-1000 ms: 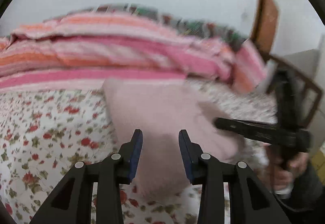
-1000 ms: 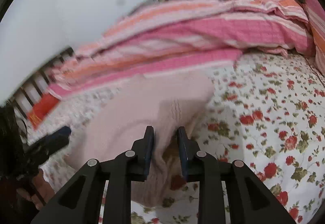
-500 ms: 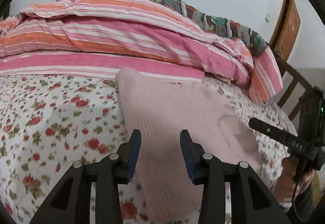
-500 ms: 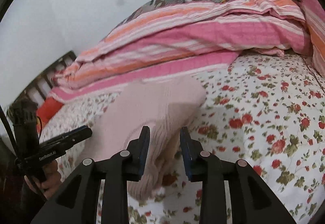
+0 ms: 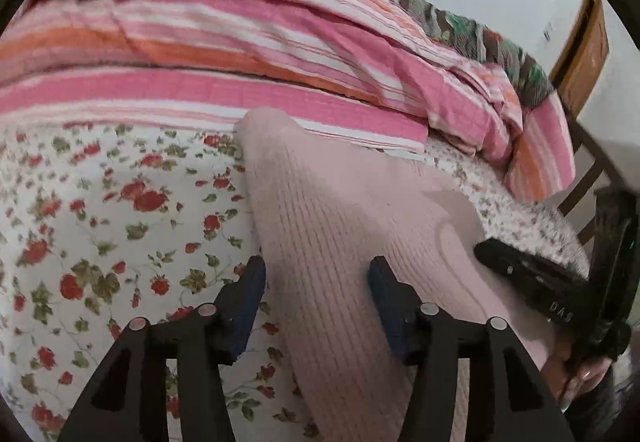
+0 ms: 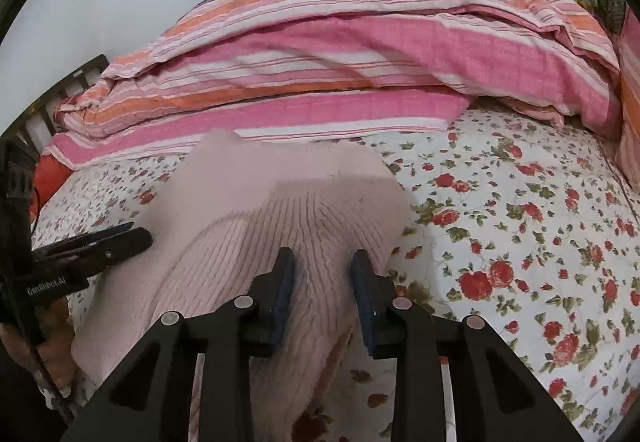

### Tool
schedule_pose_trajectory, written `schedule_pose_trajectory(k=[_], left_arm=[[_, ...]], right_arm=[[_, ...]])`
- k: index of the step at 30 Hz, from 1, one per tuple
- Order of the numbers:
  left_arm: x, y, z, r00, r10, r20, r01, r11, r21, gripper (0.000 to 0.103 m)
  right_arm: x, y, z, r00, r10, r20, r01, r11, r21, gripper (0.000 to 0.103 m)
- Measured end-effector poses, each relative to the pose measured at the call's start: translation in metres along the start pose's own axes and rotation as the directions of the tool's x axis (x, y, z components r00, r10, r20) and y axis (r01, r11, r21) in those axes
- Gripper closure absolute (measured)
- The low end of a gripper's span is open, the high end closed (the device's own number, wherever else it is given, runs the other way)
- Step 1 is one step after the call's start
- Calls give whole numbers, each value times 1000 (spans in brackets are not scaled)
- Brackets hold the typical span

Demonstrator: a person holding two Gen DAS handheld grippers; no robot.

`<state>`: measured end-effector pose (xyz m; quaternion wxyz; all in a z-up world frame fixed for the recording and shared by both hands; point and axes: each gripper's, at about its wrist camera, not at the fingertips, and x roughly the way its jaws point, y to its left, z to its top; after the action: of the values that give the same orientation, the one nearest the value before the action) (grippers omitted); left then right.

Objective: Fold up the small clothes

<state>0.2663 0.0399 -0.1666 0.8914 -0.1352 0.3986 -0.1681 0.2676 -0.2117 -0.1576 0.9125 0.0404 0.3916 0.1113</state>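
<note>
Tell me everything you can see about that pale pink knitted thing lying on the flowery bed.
The pink knit garment is a soft, ribbed piece, pale pink, apparently wool-like. It lies folded into a long shape on the floral bedsheet, its far end reaching the striped quilt. The left gripper straddles its near left edge, jaws opening, pads not pressing. The right gripper has a raised fold between its jaws.

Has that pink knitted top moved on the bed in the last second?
Yes. The pink knitted top has dropped flatter onto the flowered sheet, its far edge remaining beside the striped quilt.
</note>
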Motion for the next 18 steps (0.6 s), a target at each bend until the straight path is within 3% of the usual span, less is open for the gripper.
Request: schedule_pose_trajectory(k=[6,11,18], left_arm=[[8,-1,4,1000,7,14,-7,1000,-21,47],[27,13,25,1000,-23,-10,22,994,-107,50],[66,37,66,998,35,-52,-42,987,-158,64]], right_arm=[[0,4,-4,1000,-27,12,27,1000,-7,73],[0,4,-2,1000,-13,9,13,1000,0,73],[1,5,-2,1000,-10,9,10,1000,-5,73]])
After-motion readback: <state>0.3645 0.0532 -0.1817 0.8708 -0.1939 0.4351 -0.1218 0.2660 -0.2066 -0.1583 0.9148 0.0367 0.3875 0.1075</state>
